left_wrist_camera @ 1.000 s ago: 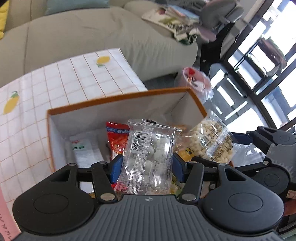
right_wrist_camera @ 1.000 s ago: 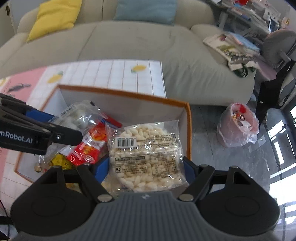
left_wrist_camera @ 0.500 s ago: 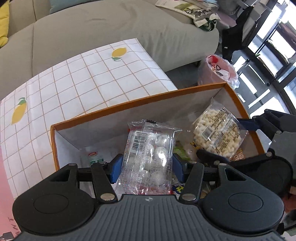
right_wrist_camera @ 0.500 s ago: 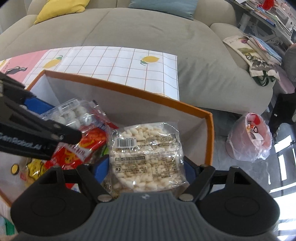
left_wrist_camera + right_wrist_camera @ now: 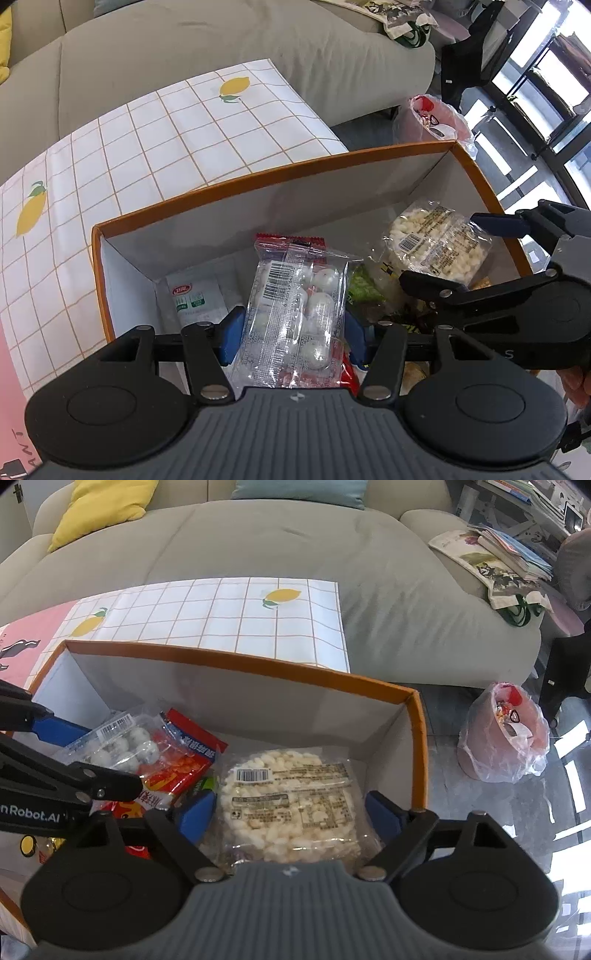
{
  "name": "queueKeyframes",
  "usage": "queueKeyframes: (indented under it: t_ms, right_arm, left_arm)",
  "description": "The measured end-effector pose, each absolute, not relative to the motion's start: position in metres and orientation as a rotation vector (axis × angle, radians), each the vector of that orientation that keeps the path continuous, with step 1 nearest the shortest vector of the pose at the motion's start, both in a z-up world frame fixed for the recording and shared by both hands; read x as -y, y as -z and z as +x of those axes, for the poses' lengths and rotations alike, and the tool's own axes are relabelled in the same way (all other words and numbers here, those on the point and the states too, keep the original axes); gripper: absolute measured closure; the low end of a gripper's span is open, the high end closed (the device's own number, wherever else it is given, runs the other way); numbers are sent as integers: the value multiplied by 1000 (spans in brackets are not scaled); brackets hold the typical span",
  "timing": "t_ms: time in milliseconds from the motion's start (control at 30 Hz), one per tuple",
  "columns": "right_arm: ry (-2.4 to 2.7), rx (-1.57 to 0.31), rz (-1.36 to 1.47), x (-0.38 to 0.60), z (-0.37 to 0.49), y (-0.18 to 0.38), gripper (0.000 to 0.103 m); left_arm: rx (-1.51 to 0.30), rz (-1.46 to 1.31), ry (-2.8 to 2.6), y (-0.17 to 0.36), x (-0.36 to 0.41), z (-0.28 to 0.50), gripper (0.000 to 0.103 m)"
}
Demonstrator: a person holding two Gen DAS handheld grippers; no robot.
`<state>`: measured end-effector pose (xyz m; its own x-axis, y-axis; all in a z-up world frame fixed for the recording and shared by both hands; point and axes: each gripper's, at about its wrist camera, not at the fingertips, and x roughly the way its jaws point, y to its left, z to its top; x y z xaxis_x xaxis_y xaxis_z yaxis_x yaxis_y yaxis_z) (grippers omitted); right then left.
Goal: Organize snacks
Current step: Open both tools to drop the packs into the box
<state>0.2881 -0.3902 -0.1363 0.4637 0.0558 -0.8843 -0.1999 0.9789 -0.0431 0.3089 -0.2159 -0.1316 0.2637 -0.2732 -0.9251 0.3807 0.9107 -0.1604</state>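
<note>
An orange-rimmed white box (image 5: 258, 177) (image 5: 258, 664) holds several snacks. My left gripper (image 5: 293, 334) is shut on a clear pack of white balls (image 5: 295, 306), held upright over the box's left half. The right gripper (image 5: 291, 808) is low in the right half, and its jaws are opening. A clear pack of puffed rice bits (image 5: 291, 805) lies between its blue pads (image 5: 384, 812), which stand just off its edges. A red snack pack (image 5: 181, 768) and a white-green sachet (image 5: 192, 299) lie on the box floor.
The box sits on a table with a white lemon-print check cloth (image 5: 166, 140). Behind is a grey sofa (image 5: 277, 542) with magazines (image 5: 498, 550). On the floor to the right stands a pink bin in a plastic bag (image 5: 502, 734).
Both grippers have sunk deeper into the box. The right jaws have spread away from the puffed rice pack, which has settled lower. The left grip is unchanged.
</note>
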Motion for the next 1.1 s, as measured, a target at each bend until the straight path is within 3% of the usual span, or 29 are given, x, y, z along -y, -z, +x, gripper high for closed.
queueKeyframes:
  t_ms: [233,700,1100]
  right_arm:
    - [-144,-1045,-197,392,270,121,7]
    - [-109,-1013,-63,411,233,112,6]
    - [-107,-1041,-27,406,217,112,6]
  left_arm:
    - [-1227,98,461,127,215,304,37]
    - [-1254,266,551,141,234,272,37]
    - [-1262,284,541,139,227,261,28]
